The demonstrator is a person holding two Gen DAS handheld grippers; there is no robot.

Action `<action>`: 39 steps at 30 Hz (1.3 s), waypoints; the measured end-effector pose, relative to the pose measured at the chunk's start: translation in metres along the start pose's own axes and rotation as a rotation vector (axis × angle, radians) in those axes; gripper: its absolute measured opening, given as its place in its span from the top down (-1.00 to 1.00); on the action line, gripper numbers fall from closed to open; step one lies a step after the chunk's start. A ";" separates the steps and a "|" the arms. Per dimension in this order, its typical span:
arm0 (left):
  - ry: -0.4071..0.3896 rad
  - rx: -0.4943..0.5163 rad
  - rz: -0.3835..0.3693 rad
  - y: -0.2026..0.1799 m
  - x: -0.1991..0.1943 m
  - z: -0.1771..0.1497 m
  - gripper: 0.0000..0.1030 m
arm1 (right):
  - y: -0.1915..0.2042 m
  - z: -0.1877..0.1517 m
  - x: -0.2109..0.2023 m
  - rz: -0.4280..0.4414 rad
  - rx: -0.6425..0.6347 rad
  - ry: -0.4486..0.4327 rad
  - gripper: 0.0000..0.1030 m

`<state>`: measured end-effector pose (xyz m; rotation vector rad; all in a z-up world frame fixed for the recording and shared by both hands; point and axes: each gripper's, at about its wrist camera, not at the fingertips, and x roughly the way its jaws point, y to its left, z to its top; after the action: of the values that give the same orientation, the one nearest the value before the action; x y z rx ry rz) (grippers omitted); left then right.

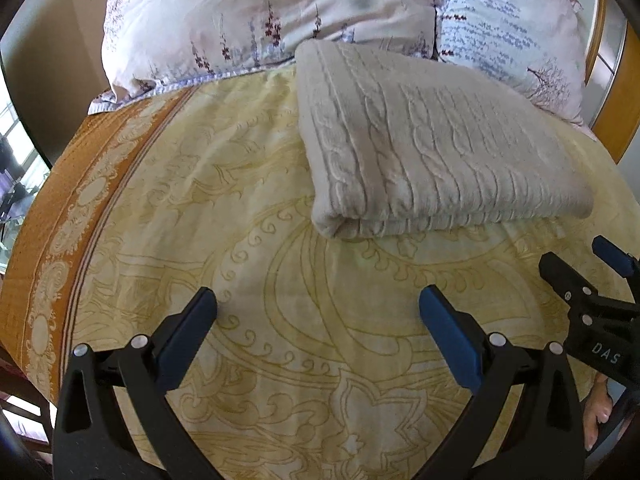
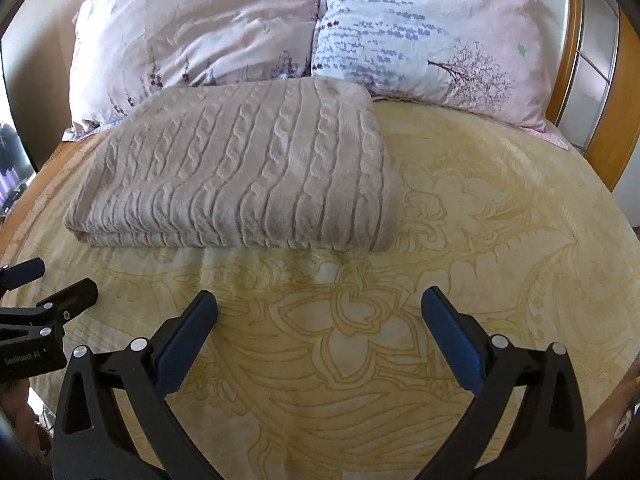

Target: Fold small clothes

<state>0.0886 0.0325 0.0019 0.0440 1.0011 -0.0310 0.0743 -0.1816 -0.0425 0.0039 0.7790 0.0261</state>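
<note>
Both tongs were held wide open and empty above the bedspread [image 1: 280, 240]: the left tongs [image 1: 318, 312] and the right tongs [image 2: 319, 312], each short of the folded cable-knit garment [image 2: 240, 168]. The garment lay flat on the bed just in front of the pillows [image 2: 400, 32], its long axis across the bed, its rounded fold edge [image 1: 440, 220] turned toward the tongs. If only the top layer were pinched, the fold would probably be dragged open; the plush pile could also be let slip.
</note>
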 end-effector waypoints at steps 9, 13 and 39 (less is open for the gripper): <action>-0.012 -0.003 -0.010 0.000 0.001 0.000 -0.97 | -0.002 0.003 0.005 -0.003 0.004 0.035 -0.97; -0.007 -0.003 -0.009 0.000 0.001 0.000 -0.97 | -0.002 0.004 0.005 -0.006 0.004 0.036 -0.97; -0.005 0.002 -0.008 -0.001 0.001 0.000 -0.97 | -0.003 0.005 0.005 -0.003 0.000 0.037 -0.97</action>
<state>0.0894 0.0317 0.0007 0.0420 0.9961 -0.0398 0.0813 -0.1845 -0.0428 0.0019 0.8159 0.0236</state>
